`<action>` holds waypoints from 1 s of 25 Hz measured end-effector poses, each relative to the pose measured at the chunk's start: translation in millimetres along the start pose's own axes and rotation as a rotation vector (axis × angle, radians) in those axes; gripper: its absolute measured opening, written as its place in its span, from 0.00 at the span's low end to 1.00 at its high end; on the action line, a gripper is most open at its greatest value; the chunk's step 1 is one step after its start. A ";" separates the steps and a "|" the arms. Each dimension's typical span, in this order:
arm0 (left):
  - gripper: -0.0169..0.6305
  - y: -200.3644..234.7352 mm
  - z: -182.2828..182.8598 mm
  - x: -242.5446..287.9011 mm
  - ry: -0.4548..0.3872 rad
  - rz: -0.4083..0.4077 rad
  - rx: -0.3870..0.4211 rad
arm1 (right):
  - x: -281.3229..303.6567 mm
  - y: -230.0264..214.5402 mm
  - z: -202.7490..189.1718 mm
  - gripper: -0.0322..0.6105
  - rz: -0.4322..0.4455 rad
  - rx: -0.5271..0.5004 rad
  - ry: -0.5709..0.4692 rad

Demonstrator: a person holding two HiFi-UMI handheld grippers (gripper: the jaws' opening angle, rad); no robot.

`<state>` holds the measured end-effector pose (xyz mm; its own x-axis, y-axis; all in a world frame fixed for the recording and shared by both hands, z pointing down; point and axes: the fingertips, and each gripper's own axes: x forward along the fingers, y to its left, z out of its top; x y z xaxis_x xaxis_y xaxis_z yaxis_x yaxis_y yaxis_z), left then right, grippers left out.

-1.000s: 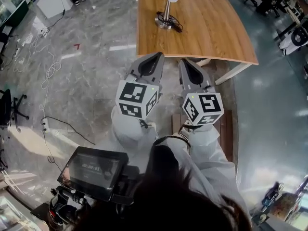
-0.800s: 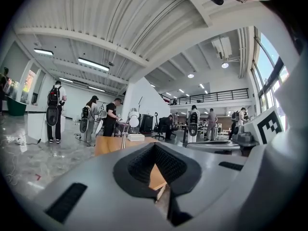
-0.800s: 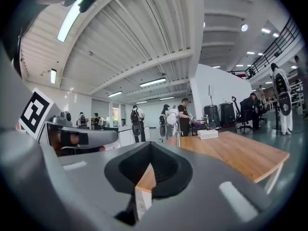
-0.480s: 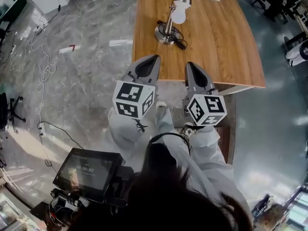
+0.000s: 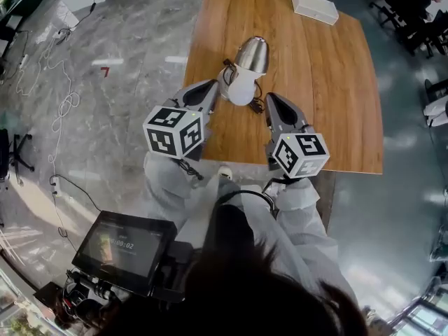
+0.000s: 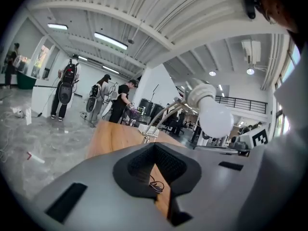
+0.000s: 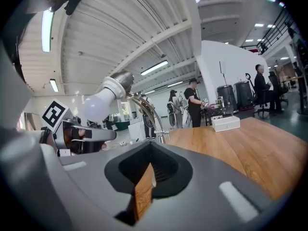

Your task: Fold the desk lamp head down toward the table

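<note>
The desk lamp stands upright on the wooden table (image 5: pixel 329 96), with a silver head (image 5: pixel 253 53) and a white bulb (image 5: pixel 241 89) facing me. In the left gripper view, its bulb (image 6: pixel 216 121) hangs at upper right over the curved neck (image 6: pixel 161 119). From the right gripper, the bulb (image 7: pixel 96 107) shows at upper left. My left gripper (image 5: pixel 210 88) is just left of the bulb, and my right gripper (image 5: pixel 269 100) just right of it. Neither touches the lamp. Both are shut with nothing between the jaws, as the left gripper (image 6: pixel 155 147) and right gripper (image 7: pixel 150 152) show close up.
A white box (image 5: pixel 315 7) lies at the table's far right corner, also seen as the white box (image 7: pixel 226 123). A black cord (image 5: pixel 257 107) curls by the lamp base. People (image 6: pixel 120 102) stand beyond the table. A monitor (image 5: pixel 122 247) hangs near my body; cables (image 5: pixel 66 107) trail on the floor.
Both grippers have travelled forward from over the floor to over the table's near edge, ending on either side of the lamp. The lamp now appears much nearer.
</note>
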<state>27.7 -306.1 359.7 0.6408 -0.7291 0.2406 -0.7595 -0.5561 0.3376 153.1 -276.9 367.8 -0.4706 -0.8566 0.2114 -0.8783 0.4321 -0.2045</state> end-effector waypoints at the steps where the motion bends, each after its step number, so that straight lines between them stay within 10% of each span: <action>1: 0.02 6.4 2.0 6.2 -0.001 -0.006 -0.033 | 7.7 -5.9 -4.2 0.05 0.017 0.010 0.022; 7: 0.02 35.4 25.8 43.6 0.003 -0.164 -0.255 | 59.8 -22.8 -34.7 0.07 0.118 0.026 0.163; 15: 0.18 28.1 31.4 93.4 0.287 -0.533 -0.499 | 129.5 -35.5 -42.1 0.24 0.267 -0.099 0.184; 21: 0.27 20.2 51.1 114.6 0.345 -0.770 -0.865 | 161.8 -45.5 -48.6 0.25 0.286 -0.123 0.208; 25: 0.32 -3.1 61.1 108.7 0.415 -0.889 -0.920 | 159.7 -43.9 -46.3 0.25 0.291 -0.116 0.208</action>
<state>92.8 -407.9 329.2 0.9841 0.0015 -0.1774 0.1746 -0.1872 0.9667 112.6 -419.6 454.7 -0.6987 -0.6226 0.3524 -0.7032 0.6884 -0.1779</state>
